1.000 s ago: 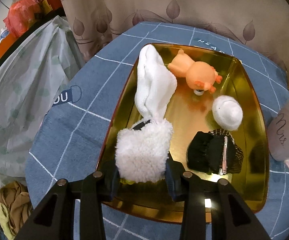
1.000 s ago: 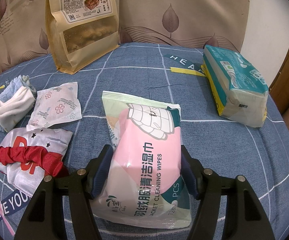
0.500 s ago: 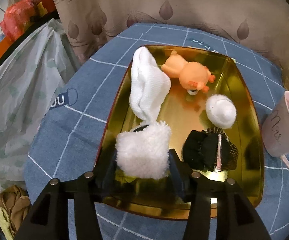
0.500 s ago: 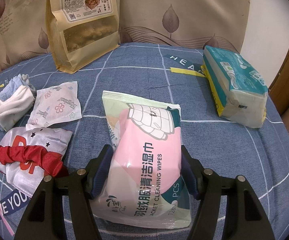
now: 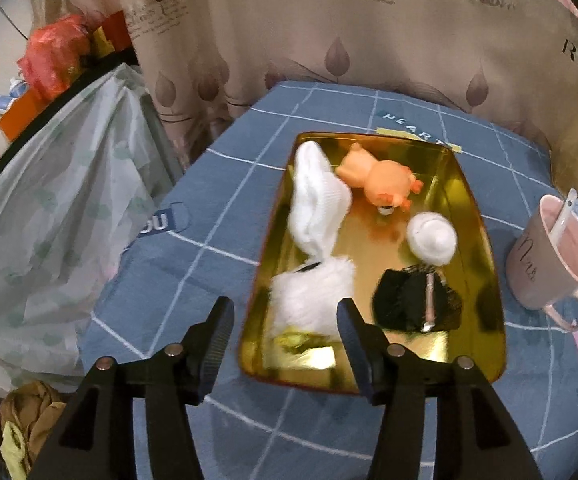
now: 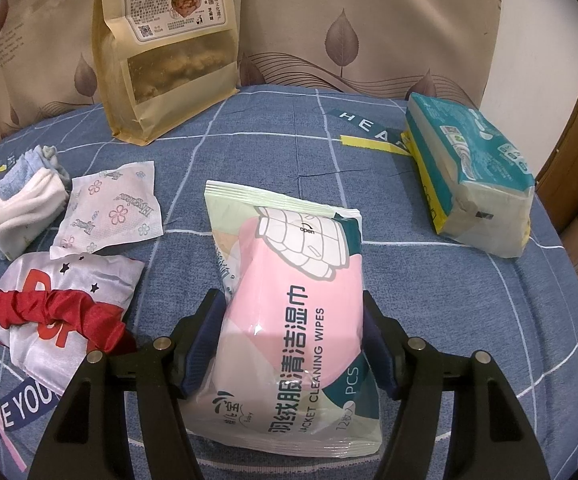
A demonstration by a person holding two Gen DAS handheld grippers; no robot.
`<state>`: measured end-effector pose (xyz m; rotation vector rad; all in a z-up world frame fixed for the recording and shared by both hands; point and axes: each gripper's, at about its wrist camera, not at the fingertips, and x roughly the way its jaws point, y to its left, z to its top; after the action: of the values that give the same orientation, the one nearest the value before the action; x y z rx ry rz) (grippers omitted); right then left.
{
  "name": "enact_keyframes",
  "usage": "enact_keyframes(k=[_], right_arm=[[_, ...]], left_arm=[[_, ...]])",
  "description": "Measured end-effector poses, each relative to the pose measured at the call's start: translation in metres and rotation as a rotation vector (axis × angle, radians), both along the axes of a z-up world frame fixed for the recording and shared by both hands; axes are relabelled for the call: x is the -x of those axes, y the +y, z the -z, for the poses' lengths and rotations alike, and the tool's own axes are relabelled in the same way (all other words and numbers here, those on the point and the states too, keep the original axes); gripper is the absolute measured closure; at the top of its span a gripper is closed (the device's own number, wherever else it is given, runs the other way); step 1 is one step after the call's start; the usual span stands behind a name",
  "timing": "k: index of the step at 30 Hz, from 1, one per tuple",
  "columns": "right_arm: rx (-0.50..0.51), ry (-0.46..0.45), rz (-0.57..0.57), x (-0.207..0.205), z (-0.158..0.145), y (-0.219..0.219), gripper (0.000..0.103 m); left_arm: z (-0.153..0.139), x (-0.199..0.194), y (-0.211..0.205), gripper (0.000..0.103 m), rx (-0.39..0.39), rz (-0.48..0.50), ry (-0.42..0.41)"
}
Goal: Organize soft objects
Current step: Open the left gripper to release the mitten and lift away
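- The left gripper (image 5: 285, 320) hangs above the near end of a gold-coloured rectangular metal tray (image 5: 485, 280), its jaws having just been opening and now standing wide, gripping nothing. A fluffy white plush pouch (image 5: 313, 300) lies on the tray beyond the tips, untouched by either pad.
- The step in hand, by the look of it, is the release of that pouch into the tray, with the deposit made.
- The right gripper (image 6: 293, 344) straddles a pink-and-green plastic pack of cleaning wipes (image 6: 297, 300) lying flat on the blue grid-patterned cloth (image 6: 273, 136). Its blue pads (image 6: 201, 344) sit against the pack's two long edges; whether they squeeze or merely touch cannot be told.
- The next move likely calls for the left gripper to clear the tray rim and reach for another soft item. If the wipes pack is to go, it wants a firm, level hold at mid-length.
- Count in the tray: five things. One white sock (image 5: 317, 204) at 11 o'clock, one orange rubber toy animal (image 5: 385, 184) at 12, one white round pad (image 5: 433, 238) at 2, one black lace piece (image 5: 413, 302) at 4, the plush pouch at 7.
- Still loose on the cloth in the right view: one red satin scrunchie (image 6: 61, 312) on one white printed fabric (image 6: 85, 280), one flowered sachet (image 6: 113, 208), one rolled white-and-blue sock bundle (image 6: 21, 212).
- One pink mug (image 5: 553, 260) stands at 3 o'clock of the tray.
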<state>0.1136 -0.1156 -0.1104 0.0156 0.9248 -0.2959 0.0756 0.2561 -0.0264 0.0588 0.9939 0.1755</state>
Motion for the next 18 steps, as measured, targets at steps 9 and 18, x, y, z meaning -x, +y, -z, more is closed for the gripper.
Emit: enact_keyframes(k=[9,18], right_arm=[[0.014,0.0,0.0,0.0,-0.001,-0.001,0.042],[0.055,0.004,-0.003,-0.001,-0.005,0.004,0.048]], left_arm=[[-0.007,0.016,0.034,0.048,0.05,-0.088,-0.042],[-0.004,0.022,0.073,0.048,0.099,-0.233,-0.072]])
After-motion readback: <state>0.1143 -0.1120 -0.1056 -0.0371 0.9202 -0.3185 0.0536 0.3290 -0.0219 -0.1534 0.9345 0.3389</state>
